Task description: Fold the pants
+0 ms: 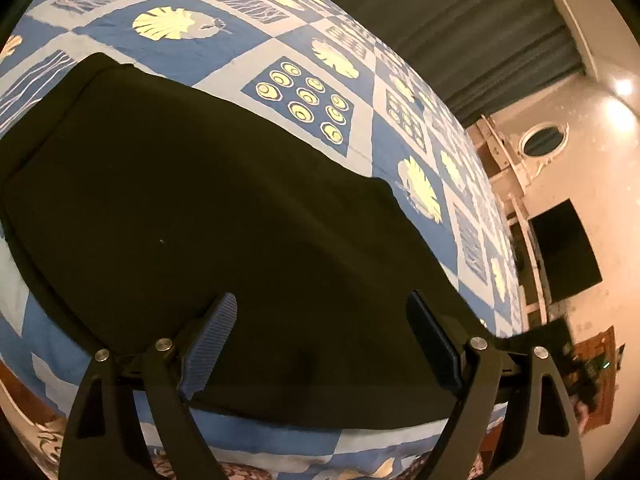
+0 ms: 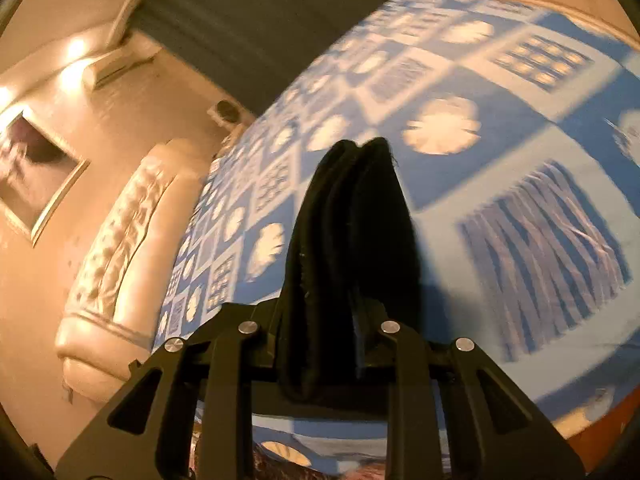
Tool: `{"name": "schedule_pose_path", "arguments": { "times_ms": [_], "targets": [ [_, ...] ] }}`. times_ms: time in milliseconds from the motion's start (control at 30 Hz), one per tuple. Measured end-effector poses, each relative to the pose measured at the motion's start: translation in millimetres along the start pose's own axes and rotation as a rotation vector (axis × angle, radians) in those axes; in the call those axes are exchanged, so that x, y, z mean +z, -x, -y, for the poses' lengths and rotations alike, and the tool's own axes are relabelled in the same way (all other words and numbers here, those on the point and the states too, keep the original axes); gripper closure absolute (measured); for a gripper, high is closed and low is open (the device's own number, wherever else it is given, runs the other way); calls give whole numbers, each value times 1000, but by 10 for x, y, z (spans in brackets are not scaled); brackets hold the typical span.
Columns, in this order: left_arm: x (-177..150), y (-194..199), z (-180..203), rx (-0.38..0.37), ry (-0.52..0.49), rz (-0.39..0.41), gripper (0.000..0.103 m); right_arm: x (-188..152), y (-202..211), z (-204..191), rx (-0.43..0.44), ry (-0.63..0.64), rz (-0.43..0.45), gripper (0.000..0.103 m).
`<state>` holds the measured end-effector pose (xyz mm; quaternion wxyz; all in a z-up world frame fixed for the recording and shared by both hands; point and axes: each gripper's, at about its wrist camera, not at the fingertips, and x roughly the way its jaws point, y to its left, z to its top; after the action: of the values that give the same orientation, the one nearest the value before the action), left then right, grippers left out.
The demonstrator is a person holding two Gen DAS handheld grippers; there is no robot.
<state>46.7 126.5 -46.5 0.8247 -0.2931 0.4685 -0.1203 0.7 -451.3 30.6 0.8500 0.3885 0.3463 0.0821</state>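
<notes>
Two views: my left hand-held gripper (image 1: 320,336) gapes above black pants (image 1: 192,208) on the bed (image 1: 224,48); right hand-held gripper (image 2: 320,320) clamps bunched pants (image 2: 352,232).

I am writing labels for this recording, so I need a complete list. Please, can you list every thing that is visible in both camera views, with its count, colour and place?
pants: one, black, spread flat on the bed in the left wrist view; a bunched part is clamped in the right wrist view.
bedsheet: one, blue and pale squares with cream leaf prints, covers the bed under the pants.
curtain: one, dark grey-blue, behind the bed.
headboard: one, cream, padded, at the left end of the bed in the right wrist view.
framed picture: one, pale frame, on the wall.
air conditioner: one, white, high on the wall.
left gripper: black with blue pads, open, over the pants' near edge.
right gripper: black, shut on the pants.
</notes>
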Motion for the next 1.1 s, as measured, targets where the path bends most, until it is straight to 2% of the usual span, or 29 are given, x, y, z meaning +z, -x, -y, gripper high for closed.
{"name": "schedule_pose_path", "arguments": {
  "times_ms": [167,367,600,767,900,1000,1067,1100],
  "targets": [
    [22,-17,-32,-16,21,-15,18,-202,-471,-750,-28,139,-52,80],
    [59,24,-78,-21,44,-11,18,-591,-1187,-1322,-36,233,-146,80],
    [90,88,-147,-22,78,5,18,-1104,-1920,-1624,-70,310,-243,80],
    [103,87,-165,-25,84,3,18,-1403,-2230,-1766,-91,356,-291,80],
    [99,89,-164,-25,86,3,18,-1610,-2400,-1849,-141,419,-319,79],
    [99,89,-165,-24,85,3,18,-1742,-2486,-1865,-150,440,-349,73],
    [102,87,-165,-23,82,3,18,-1820,-2522,-1836,-117,408,-378,62],
    [96,86,-168,-23,80,3,18,-1853,-2537,-1828,-91,387,-398,53]
  ]
}}
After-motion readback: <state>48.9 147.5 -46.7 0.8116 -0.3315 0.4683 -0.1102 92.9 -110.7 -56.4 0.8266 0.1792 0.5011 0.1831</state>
